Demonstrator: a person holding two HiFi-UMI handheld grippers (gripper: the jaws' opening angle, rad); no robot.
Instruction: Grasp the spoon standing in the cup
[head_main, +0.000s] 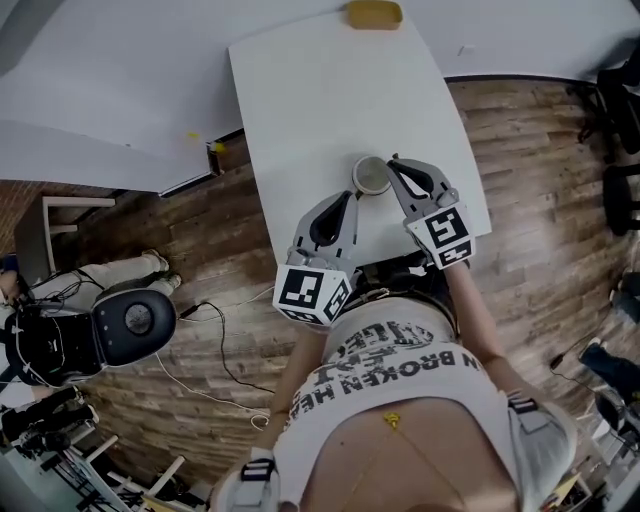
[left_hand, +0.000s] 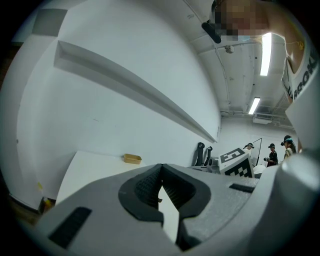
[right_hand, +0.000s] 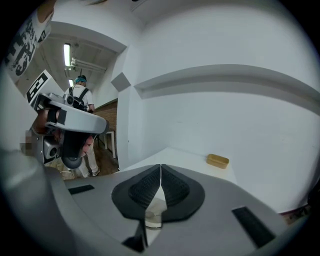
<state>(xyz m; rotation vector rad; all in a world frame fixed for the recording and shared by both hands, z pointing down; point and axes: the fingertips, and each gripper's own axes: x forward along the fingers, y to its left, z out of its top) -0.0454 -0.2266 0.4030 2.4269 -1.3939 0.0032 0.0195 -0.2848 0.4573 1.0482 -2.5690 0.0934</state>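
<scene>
Head view: white bench (head_main: 320, 90) over a wood floor (head_main: 540, 200). A cup (head_main: 372, 176) stands on the bench, on the half nearer the person. A yellow tray (head_main: 374, 13) sits well apart at the far edge.

Spoon: not resolvable in any view, so its place in the cup cannot be confirmed.

Left hand-held gripper (head_main: 352, 197): tips point at the cup from the near left and sit just beside it. In the left gripper view the jaws meet at the tips. A narrow slit lower down shows only white bench, with nothing between the pads. Closed, empty. The same view shows the tray (left_hand: 132, 159) far off on the bench and the right unit's marker cube (left_hand: 235, 162) to the right.

Right hand-held gripper (head_main: 392, 162): tips are at the cup's right rim. Whether they touch it cannot be told. In the right gripper view the jaws are fully together at the tips, and nothing is visible clamped between them. Part of the cup's pale rim (right_hand: 152, 218) shows through the gap below the pads, so the cup lies directly under and ahead of the jaws. Closed, no visible hold. The tray (right_hand: 217, 160) is beyond on the bench, and the left unit shows at the left of this view.
</scene>
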